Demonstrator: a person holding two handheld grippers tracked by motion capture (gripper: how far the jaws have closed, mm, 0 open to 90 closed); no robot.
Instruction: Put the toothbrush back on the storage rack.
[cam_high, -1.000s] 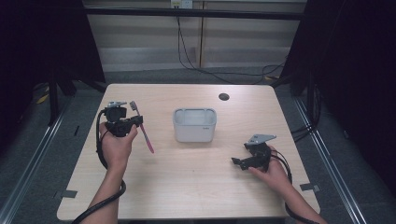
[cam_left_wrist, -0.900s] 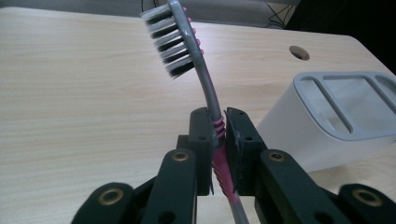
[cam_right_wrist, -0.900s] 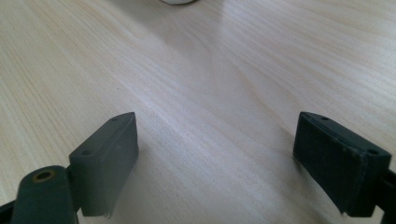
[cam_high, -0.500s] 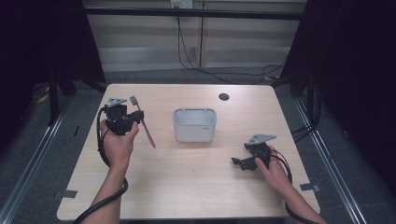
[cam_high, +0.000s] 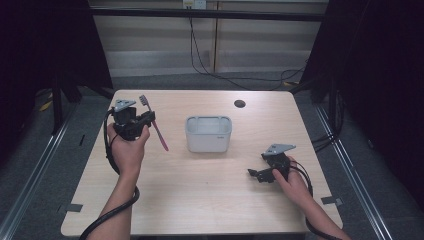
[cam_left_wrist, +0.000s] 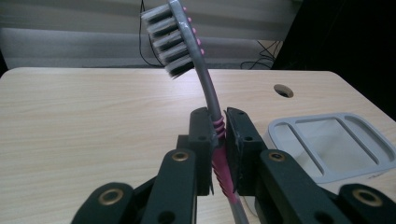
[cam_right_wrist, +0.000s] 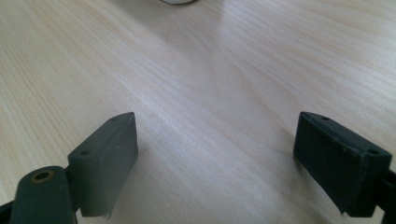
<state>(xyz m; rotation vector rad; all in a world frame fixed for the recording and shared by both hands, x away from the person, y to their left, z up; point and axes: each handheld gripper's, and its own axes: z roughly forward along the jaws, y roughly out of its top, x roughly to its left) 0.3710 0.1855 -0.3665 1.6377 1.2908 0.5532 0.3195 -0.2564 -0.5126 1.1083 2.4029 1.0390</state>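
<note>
My left gripper (cam_high: 148, 120) (cam_left_wrist: 219, 133) is shut on a pink and grey toothbrush (cam_high: 159, 134) (cam_left_wrist: 205, 84), clamped at its ribbed pink grip. The bristled head stands up and away from the jaws, and the pink handle end slants down toward the table. A grey open-topped container (cam_high: 208, 134) (cam_left_wrist: 327, 144) with dividers stands at the table's middle, to the right of this gripper. My right gripper (cam_high: 255, 175) (cam_right_wrist: 215, 158) rests low over the front right of the table, jaws wide open with bare wood between them.
The light wooden table (cam_high: 200, 200) has a round cable hole (cam_high: 239, 104) near its far edge. Cables trail from both grippers off the front edge. Dark floor and metal rails flank the table on both sides.
The left hand has lifted the toothbrush slightly and shifted it a little toward the far side. The right gripper has stayed where it was.
</note>
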